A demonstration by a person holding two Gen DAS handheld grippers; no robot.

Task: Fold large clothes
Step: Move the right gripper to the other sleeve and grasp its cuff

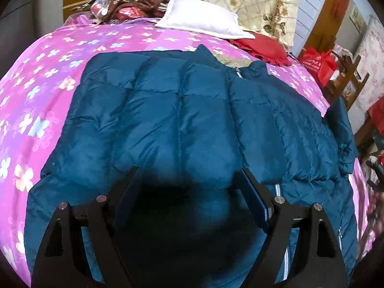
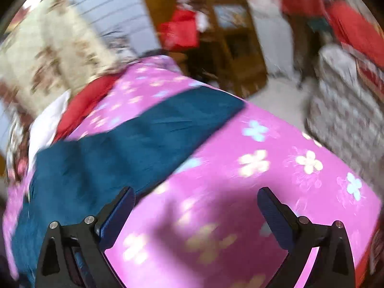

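A dark teal quilted puffer jacket (image 1: 182,120) lies spread on a bed with a pink flowered cover (image 1: 36,96). Its collar and zipper (image 1: 238,73) point to the far side, and one sleeve (image 1: 340,129) hangs over the bed's right edge. My left gripper (image 1: 189,175) is open, just above the jacket's near part, with nothing between its fingers. In the blurred right wrist view the jacket's sleeve (image 2: 144,129) stretches across the pink cover (image 2: 240,180). My right gripper (image 2: 195,196) is open and empty over the bare cover, right of the sleeve.
A white pillow (image 1: 204,16), a red cloth (image 1: 261,48) and a floral quilt (image 1: 252,2) lie at the bed's far end. A wooden chair (image 1: 345,81) with a red bag (image 1: 316,62) stands to the right of the bed. A patterned rug (image 2: 348,110) lies on the floor.
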